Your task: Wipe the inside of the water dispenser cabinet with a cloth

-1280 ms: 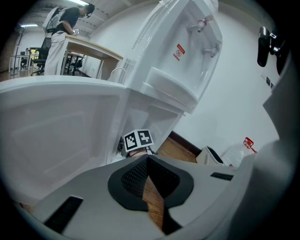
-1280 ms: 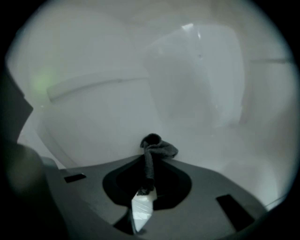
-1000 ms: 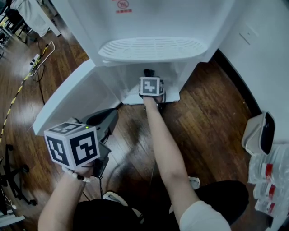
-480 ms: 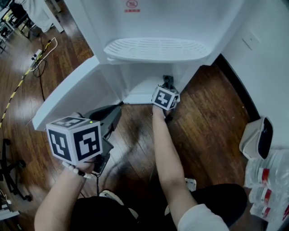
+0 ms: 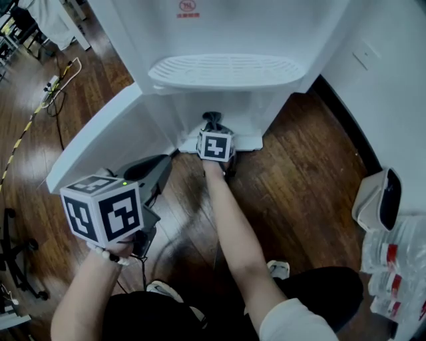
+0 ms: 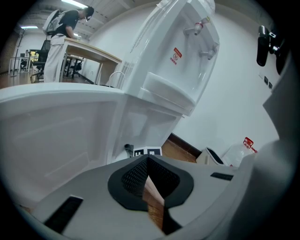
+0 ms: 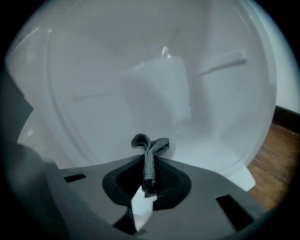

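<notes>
Writing: a red round sign (image 5: 186, 8) with red print under it sits high on the front of the white water dispenser (image 5: 133, 40). The left gripper view shows the same red label below the taps (image 6: 202, 29). The print is too small to read in either view.
Containers: a white bin (image 5: 378, 198) with a dark opening stands on the wood floor (image 5: 313, 153) by the wall, to the right. What is in the bin cannot be made out. Just beside it lie clear plastic bottles (image 5: 399, 266) with red labels.
Drip tray: a slotted white drip tray (image 5: 226, 72) juts out over the open cabinet.
Cabinet: the cabinet (image 7: 93, 93) is white inside, with a pale blurred block at its back wall. Its door (image 5: 106, 143) is swung open to the left.
Cloth: a dark grey cloth (image 7: 149, 154) is pinched edge-on between the jaws, and its folded end curls out past the tips. In the head view it shows at the cabinet's front lip, under the drip tray. Whether it touches the cabinet floor cannot be told.
Right gripper: the right gripper (image 7: 149, 165) is clamped on the cloth and points into the cabinet, with its marker cube (image 5: 215, 146) facing up.
Left gripper: the left gripper (image 6: 146, 160) has its jaws together at the tips with nothing between them. It is held low beside the open door, well apart from the cloth.
Background: in the left gripper view a person (image 6: 61, 33) stands at a bench (image 6: 93, 52) far off. Cables (image 5: 53, 93) trail over the floor at the left.
</notes>
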A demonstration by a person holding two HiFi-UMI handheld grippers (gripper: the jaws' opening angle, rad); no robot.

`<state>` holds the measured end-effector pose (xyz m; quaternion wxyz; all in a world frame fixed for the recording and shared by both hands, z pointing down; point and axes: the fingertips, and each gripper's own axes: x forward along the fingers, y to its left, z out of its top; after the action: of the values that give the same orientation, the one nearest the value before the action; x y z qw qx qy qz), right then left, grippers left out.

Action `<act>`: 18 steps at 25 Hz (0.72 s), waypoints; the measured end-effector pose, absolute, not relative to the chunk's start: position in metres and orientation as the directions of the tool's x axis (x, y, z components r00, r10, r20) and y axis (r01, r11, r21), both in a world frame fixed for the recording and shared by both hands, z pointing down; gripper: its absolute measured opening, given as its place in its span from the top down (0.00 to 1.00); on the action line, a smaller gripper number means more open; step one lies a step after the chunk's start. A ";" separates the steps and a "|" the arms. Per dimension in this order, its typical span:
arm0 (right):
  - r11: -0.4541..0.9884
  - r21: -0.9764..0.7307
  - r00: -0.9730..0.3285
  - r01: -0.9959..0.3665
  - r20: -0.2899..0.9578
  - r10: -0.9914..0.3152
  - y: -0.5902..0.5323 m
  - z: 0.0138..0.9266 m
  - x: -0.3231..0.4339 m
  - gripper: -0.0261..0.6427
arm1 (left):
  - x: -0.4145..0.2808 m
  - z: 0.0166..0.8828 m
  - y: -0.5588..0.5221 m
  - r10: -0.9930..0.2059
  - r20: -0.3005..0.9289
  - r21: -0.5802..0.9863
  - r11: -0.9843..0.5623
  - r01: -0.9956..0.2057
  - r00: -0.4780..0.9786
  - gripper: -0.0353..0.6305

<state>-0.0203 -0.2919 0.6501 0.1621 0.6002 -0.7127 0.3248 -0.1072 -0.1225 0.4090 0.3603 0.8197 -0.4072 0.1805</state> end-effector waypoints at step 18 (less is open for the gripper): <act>0.486 -0.197 -0.488 -0.851 0.637 -0.597 -0.278 0.655 -0.093 0.90 | -0.093 0.411 -0.122 -0.504 0.569 0.491 -0.426 -0.760 0.650 0.95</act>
<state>-0.0933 -0.2776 0.6546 0.2513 0.4391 -0.8247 0.2530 -0.0928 -0.1221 0.4112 0.3757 0.8269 -0.3821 0.1705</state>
